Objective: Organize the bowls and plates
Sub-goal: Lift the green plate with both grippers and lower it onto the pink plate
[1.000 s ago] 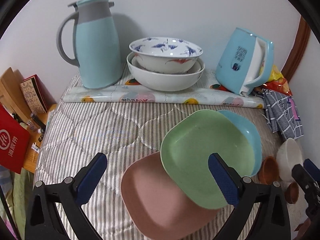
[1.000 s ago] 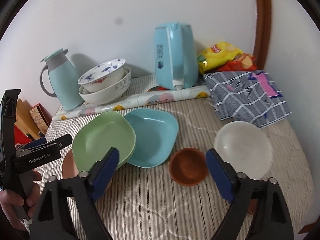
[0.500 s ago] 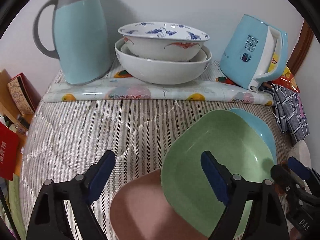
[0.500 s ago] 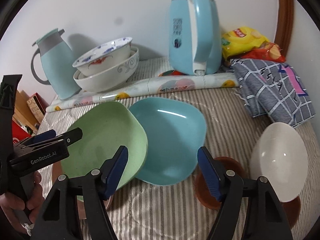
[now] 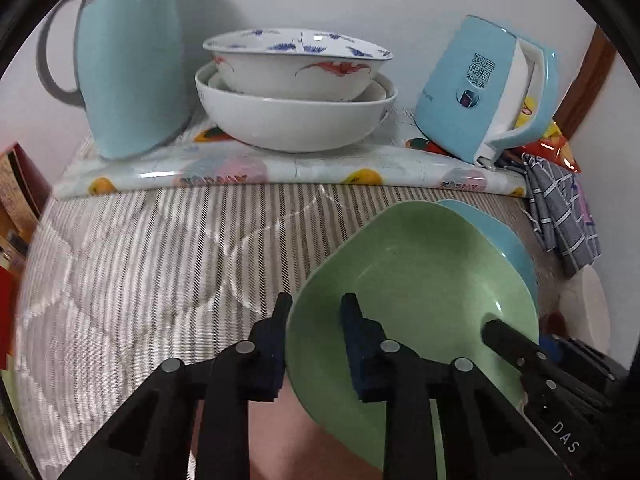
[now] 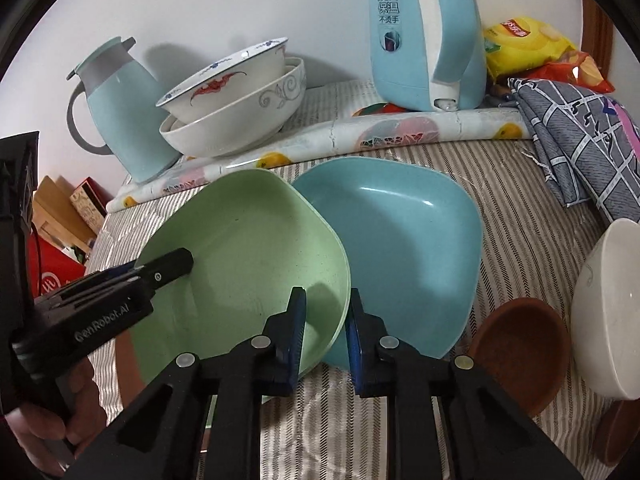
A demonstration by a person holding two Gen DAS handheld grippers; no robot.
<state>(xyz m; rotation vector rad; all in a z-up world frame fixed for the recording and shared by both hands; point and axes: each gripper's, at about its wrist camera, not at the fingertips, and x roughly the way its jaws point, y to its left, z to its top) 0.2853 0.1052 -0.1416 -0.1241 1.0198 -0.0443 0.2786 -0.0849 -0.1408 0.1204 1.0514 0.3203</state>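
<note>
Both grippers are on the green plate (image 6: 244,248), one at each side of its rim.

Left gripper (image 5: 316,312): jaws have just been closing and now straddle the plate's left rim, one finger outside, one inside the dish. They look clamped on the rim. In the right wrist view the same gripper (image 6: 160,270) reaches in from the left, its upper finger lying on the plate's inner surface; a hand (image 6: 52,420) holds its handle.

Right gripper (image 6: 326,310): jaws have also just been closing, and now pinch the plate's right rim, one pad inside the dish, the other outside, in front of the blue plate (image 6: 404,240). In the left wrist view it enters from the lower right (image 5: 516,344).

Green plate: on the striped worktop (image 5: 160,260), tilted, its near left part resting over the pink plate (image 5: 280,432) and its right edge overlapping the blue plate.

Right of the blue plate: a small brown dish (image 6: 520,344), then a white bowl (image 6: 604,312) on its side. A second brown dish (image 6: 616,432) shows at the lower right edge.

At the back, on a fruit-print mat (image 5: 280,172): a jug (image 5: 128,72), two stacked bowls (image 5: 296,92), a kettle (image 5: 480,88). A checked cloth (image 6: 580,140) and snack bags (image 6: 528,44) lie at the far right.
</note>
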